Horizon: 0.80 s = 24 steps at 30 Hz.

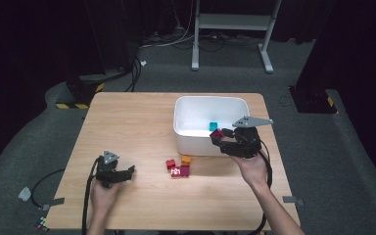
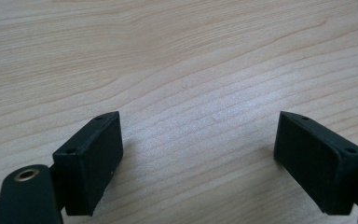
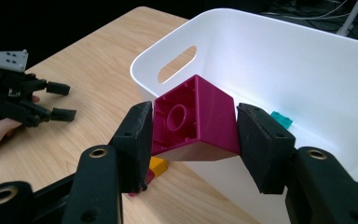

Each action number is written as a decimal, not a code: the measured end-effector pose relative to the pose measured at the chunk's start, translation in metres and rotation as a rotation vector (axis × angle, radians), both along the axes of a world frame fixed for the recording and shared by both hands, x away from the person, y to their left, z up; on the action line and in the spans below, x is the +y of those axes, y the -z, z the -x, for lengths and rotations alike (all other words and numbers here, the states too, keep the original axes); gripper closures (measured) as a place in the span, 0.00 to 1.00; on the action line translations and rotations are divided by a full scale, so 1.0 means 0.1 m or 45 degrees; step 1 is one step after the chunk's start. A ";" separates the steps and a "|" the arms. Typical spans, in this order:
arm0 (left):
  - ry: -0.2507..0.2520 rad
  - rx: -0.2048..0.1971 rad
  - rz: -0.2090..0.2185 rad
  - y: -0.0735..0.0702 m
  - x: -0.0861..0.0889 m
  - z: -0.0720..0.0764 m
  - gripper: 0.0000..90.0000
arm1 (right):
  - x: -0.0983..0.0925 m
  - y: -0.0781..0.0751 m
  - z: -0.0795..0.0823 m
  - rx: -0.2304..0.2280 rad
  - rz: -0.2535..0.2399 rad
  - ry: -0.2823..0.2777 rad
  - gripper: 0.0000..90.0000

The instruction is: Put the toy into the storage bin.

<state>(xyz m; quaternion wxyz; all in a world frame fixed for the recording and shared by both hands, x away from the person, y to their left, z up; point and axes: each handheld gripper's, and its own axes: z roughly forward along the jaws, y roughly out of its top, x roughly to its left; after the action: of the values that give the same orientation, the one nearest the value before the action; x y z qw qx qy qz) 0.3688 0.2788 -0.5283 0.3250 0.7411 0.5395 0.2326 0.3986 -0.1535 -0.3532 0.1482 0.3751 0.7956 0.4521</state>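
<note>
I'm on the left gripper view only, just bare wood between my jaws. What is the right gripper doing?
Observer: The right gripper is shut on a magenta block, held beside the near rim of the white bin.
Operator: Anything in the bin already?
Observer: One teal block lies on its floor.
Operator: What's left on the table?
Observer: A small cluster: a red block, an orange block and a magenta-and-red pair, right of the left gripper.
</note>
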 end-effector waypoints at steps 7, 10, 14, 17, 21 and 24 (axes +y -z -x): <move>0.000 0.000 0.000 0.00 0.00 0.00 0.17 | -0.01 -0.06 -0.12 0.005 -0.003 0.022 0.53; 0.000 0.000 0.000 0.00 0.00 0.00 0.17 | -0.01 -0.10 -0.16 0.001 0.000 0.033 0.53; 0.000 0.000 0.000 0.00 0.00 0.00 0.17 | 0.00 -0.14 -0.24 0.003 0.007 0.052 0.53; 0.000 0.000 0.000 0.00 0.00 0.00 0.17 | 0.00 -0.16 -0.29 -0.003 0.010 0.065 0.53; 0.000 0.000 0.000 0.00 0.00 0.00 0.17 | 0.01 -0.19 -0.36 0.001 0.017 0.079 0.53; 0.001 0.001 -0.001 0.00 0.00 0.00 0.17 | 0.02 -0.20 -0.42 0.006 0.014 0.090 0.53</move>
<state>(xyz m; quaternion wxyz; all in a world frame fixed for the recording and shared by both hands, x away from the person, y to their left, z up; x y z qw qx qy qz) 0.3687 0.2789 -0.5283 0.3248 0.7415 0.5392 0.2324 0.4404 -0.1514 -0.3333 0.1643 0.4031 0.7848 0.4412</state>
